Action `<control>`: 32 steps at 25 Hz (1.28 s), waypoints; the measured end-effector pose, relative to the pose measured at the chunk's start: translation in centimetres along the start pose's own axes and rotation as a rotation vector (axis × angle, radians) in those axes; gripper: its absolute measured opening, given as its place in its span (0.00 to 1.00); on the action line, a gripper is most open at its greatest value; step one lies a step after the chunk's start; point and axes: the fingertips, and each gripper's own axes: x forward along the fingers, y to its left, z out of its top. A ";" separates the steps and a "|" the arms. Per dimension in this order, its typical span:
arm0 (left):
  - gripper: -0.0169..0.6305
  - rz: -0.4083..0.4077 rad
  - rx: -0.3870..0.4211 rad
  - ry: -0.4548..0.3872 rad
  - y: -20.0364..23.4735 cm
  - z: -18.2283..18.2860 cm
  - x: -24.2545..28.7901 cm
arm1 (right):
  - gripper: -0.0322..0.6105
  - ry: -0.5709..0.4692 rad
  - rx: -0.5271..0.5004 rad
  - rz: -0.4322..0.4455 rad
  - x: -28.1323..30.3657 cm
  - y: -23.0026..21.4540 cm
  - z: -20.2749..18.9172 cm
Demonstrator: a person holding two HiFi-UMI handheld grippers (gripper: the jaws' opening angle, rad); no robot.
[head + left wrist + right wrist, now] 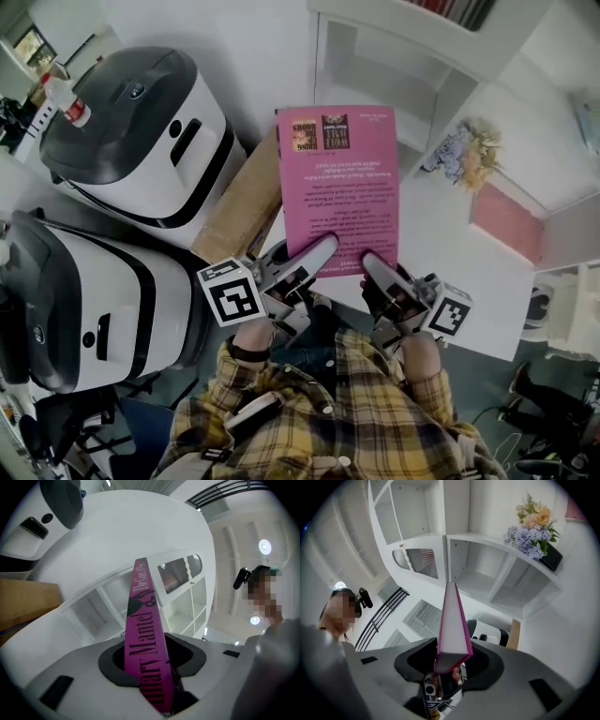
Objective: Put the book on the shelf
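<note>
A pink book (339,183) is held flat in front of me, its back cover facing up, gripped at its near edge from both sides. My left gripper (323,251) is shut on the spine side; the magenta spine (143,634) runs between its jaws. My right gripper (372,264) is shut on the page side, where the white page edge (452,627) stands between its jaws. The white shelf unit (394,75) lies beyond the book's far edge, with open compartments (487,581) facing me.
Two large white and black machines (141,131) (84,300) stand at the left, with a brown cardboard box (239,202) beside them. A bunch of flowers (469,150) sits on the shelf top (445,248) at the right. A person stands off to the side.
</note>
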 end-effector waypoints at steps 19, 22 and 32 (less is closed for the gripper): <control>0.28 0.094 0.025 -0.164 -3.6 -7.5 -8.4 | 0.31 0.172 0.031 0.078 -4.6 3.2 -8.8; 0.28 0.091 0.050 -0.173 -3.6 -7.5 -8.3 | 0.31 0.173 0.017 0.101 -4.6 3.0 -8.7; 0.28 0.114 -0.006 -0.162 -4.3 -7.6 -8.4 | 0.31 0.175 0.053 0.095 -4.8 4.0 -8.6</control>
